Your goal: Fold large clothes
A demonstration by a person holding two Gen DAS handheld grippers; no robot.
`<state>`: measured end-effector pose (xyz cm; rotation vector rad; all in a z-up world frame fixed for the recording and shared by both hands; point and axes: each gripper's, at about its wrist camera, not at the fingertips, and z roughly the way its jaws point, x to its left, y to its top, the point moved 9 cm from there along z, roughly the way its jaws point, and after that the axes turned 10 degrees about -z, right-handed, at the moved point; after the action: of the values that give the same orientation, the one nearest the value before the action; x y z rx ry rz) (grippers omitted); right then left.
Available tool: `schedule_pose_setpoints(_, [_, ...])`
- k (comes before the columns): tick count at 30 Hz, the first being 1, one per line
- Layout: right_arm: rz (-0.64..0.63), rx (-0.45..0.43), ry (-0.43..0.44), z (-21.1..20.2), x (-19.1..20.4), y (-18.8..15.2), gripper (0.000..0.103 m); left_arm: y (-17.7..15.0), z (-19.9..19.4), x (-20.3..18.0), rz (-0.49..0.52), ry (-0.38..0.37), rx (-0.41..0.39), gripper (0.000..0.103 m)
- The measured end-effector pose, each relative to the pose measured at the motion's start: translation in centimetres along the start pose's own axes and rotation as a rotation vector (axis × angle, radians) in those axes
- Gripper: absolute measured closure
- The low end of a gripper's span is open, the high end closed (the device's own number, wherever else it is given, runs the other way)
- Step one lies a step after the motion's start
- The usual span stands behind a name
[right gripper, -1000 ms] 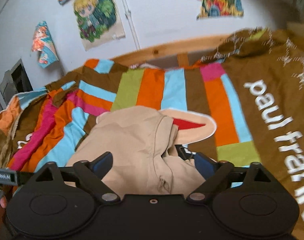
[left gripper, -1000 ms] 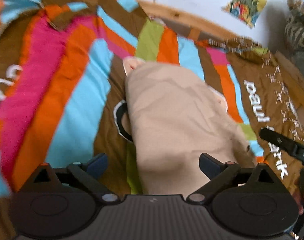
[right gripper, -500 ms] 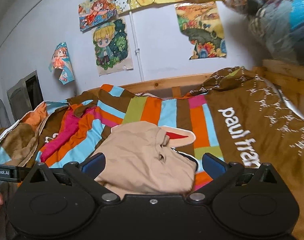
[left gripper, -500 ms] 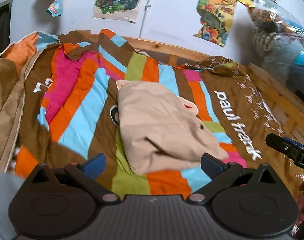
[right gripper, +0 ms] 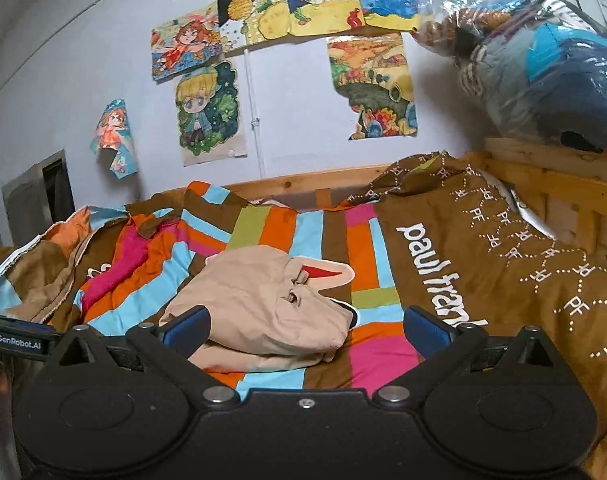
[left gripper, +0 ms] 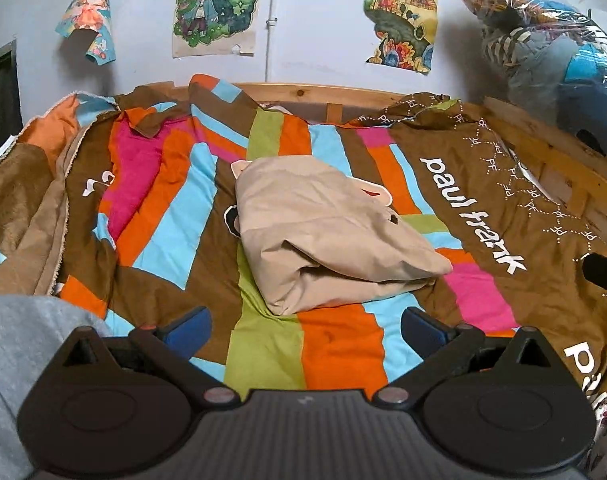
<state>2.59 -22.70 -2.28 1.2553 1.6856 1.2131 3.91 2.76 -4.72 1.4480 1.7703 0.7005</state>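
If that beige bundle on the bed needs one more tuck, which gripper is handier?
Probably the right gripper: in its view the beige garment lies close, one finger overlapping it. The left gripper is open too, with striped bedspread between its fingers.

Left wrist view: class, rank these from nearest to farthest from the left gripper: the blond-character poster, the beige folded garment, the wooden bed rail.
1. Beige folded garment, just ahead of the left gripper, on the striped cover.
2. Wooden bed rail, beyond the cover.
3. Blond-character poster, upper left, on the wall.
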Motion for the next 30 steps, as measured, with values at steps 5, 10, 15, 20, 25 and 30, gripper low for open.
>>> schedule_pose_setpoints(5, [-0.015, 0.015, 0.006, 0.44, 0.34, -0.15, 0.001, -0.21, 0.17, 0.04, 0.001, 0.006, 0.008, 0.001])
schedule_pose_setpoints(10, [-0.019, 0.024, 0.006, 0.66, 0.53, -0.29, 0.001, -0.33, 0.48, 0.16, 0.001, 0.006, 0.013, 0.001])
schedule_pose_setpoints(15, [-0.02, 0.025, 0.006, 0.71, 0.53, -0.3, 0.001, -0.42, 0.48, 0.11, 0.001, 0.006, 0.014, 0.001])
schedule_pose_setpoints(20, [-0.021, 0.025, 0.004, 0.72, 0.63, -0.31, 0.001, -0.39, 0.48, 0.12, 0.0, 0.006, 0.014, 0.001])
schedule_pose_setpoints(25, [-0.02, 0.027, 0.005, 0.71, 0.6, -0.37, 0.001, -0.3, 0.45, 0.17, 0.0, 0.006, 0.014, 0.001])
schedule_pose_setpoints(30, [-0.024, 0.03, 0.007, 0.79, 0.64, -0.51, 0.001, -0.64, 0.72, 0.13, 0.01, 0.013, 0.042, 0.001])
